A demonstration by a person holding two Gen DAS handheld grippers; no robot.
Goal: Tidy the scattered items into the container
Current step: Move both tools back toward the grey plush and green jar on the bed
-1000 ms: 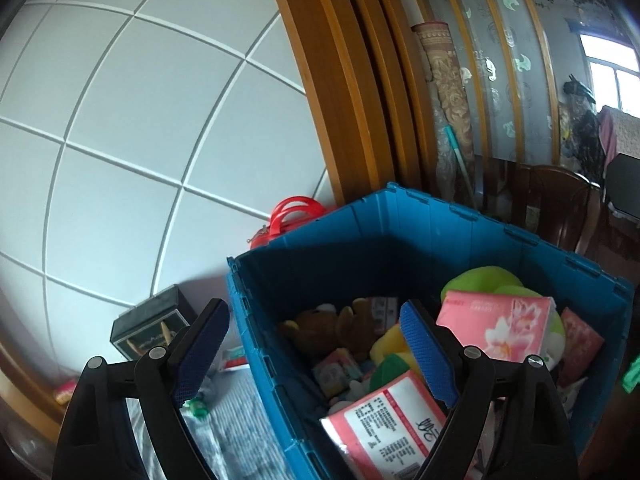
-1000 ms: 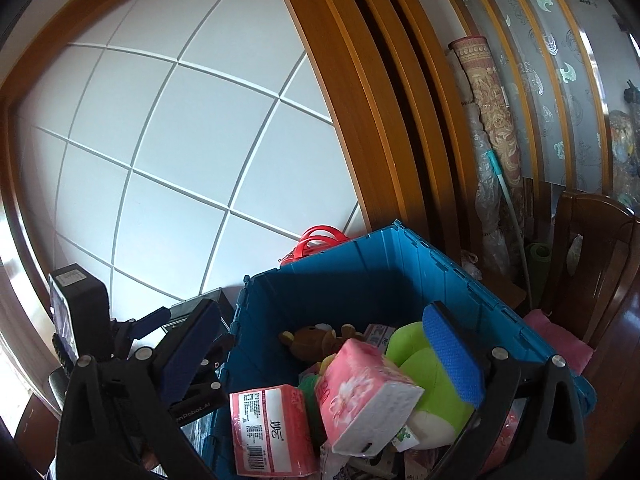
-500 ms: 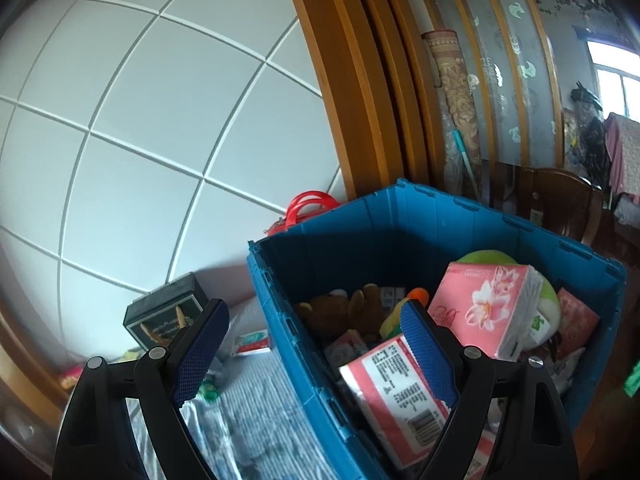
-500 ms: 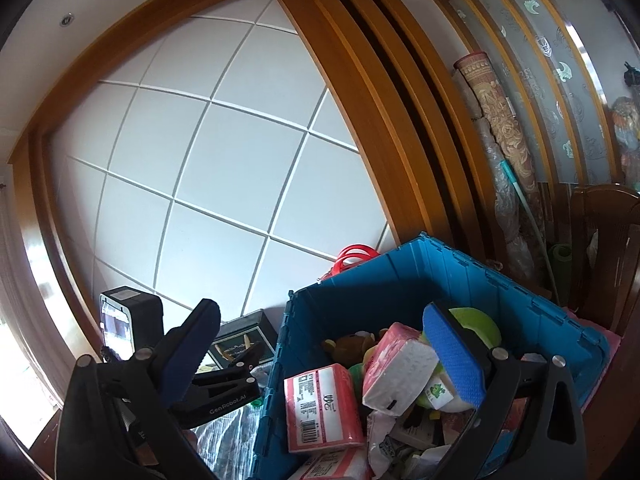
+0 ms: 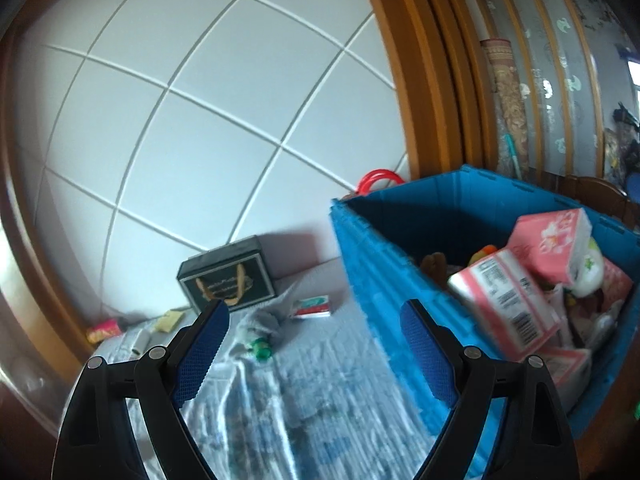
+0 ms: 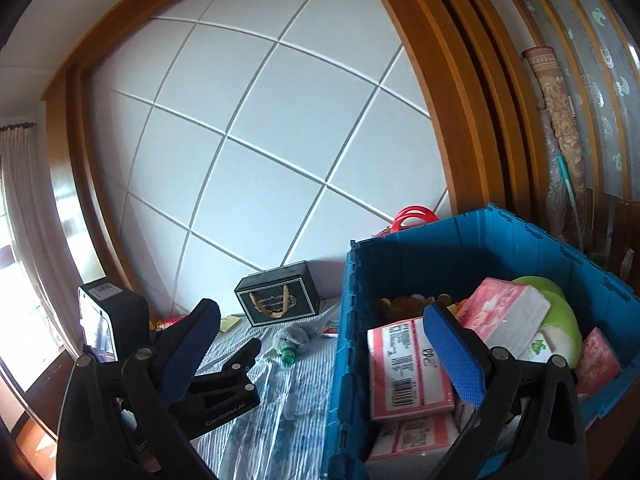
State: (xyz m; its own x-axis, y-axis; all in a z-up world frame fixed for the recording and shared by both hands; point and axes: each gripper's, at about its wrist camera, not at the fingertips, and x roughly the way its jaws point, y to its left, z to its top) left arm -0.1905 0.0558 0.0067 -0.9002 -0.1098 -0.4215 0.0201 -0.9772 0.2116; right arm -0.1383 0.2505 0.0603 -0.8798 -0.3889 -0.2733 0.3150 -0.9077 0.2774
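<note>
A blue plastic crate (image 5: 384,264) (image 6: 540,256) stands on a striped cloth and holds pink tissue packs (image 5: 508,292) (image 6: 404,364), a green plush (image 6: 560,316) and a brown teddy (image 6: 404,302). Loose on the cloth left of it lie a black gift box (image 5: 228,280) (image 6: 278,300), a small red-and-green pack (image 5: 312,306), a green-capped bottle (image 5: 260,350) (image 6: 288,354) and small wrappers (image 5: 170,320). My left gripper (image 5: 312,348) is open and empty above the cloth; it also shows in the right wrist view (image 6: 224,380). My right gripper (image 6: 320,352) is open and empty over the crate's left wall.
A white tiled wall (image 5: 200,120) backs the scene, with a wooden frame (image 6: 460,120) to its right. Red handles (image 6: 416,216) show behind the crate. A rolled rug (image 6: 560,128) leans at far right. A pink item (image 5: 102,330) lies at the cloth's left edge.
Both views have swung left and down, from inside the crate toward the cloth and loose items. The black box and bottle are now in fuller view. Both grippers stay open.
</note>
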